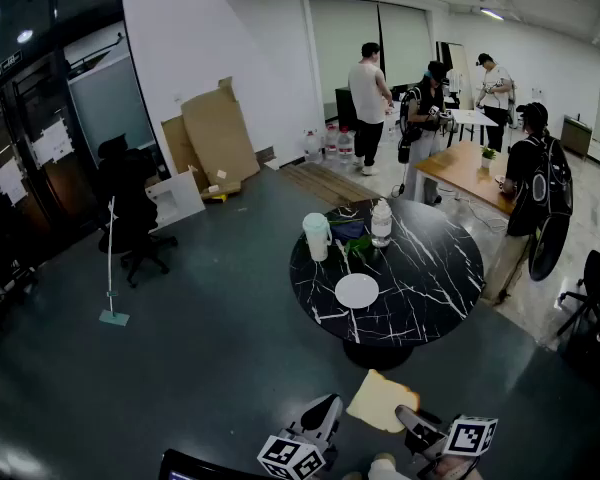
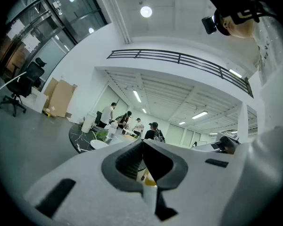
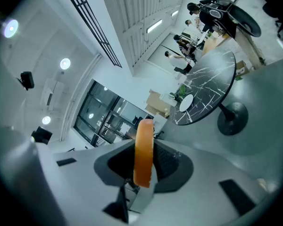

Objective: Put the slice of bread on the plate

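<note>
Bread slice, flat and tan, sits clamped in right gripper; left gripper closed.

I am finding no word, number or brand name that I can read anywhere. Near me, the cube on my left gripper and the cube on my right gripper are showing only black-and-white square markers, which are patterns and not letters. Far off on the left, pale sheets are hanging on the glass wall, and whatever print they are carrying is too small for me to make out.
</note>
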The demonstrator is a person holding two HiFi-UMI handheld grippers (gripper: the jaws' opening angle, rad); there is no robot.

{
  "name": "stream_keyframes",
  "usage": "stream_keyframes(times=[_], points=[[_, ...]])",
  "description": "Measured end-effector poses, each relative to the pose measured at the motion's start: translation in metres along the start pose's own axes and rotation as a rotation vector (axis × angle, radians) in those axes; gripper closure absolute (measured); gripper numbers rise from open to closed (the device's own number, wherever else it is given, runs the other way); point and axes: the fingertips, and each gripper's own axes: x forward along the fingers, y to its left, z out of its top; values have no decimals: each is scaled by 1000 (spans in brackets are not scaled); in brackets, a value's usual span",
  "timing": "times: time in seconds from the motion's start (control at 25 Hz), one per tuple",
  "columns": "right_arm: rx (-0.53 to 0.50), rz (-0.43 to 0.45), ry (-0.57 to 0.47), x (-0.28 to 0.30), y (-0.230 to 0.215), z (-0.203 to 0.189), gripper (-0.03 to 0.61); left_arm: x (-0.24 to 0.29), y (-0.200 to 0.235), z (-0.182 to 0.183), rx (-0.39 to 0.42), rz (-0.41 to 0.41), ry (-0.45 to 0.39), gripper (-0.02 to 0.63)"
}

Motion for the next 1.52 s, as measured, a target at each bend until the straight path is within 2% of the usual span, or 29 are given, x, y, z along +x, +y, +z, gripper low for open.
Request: stream_keyframes(times=[0.32,0.56,0.68,1.2,1.52], points=[[-44,-40,54,27,-31,20,488,34,38,-16,-1,10,1,606],[-47,9,71,65,-40,55,488,71,63,-1,27,10,-19,606],[-68,1,90,80,-49,75,488,90,76,5,25,25,-21,606],[-51,-12,141,141,-97,135,488,165,124,0,26,44,10,606],[-37,16,174,168,-113,162,488,195,150,7,44,82,4,606]])
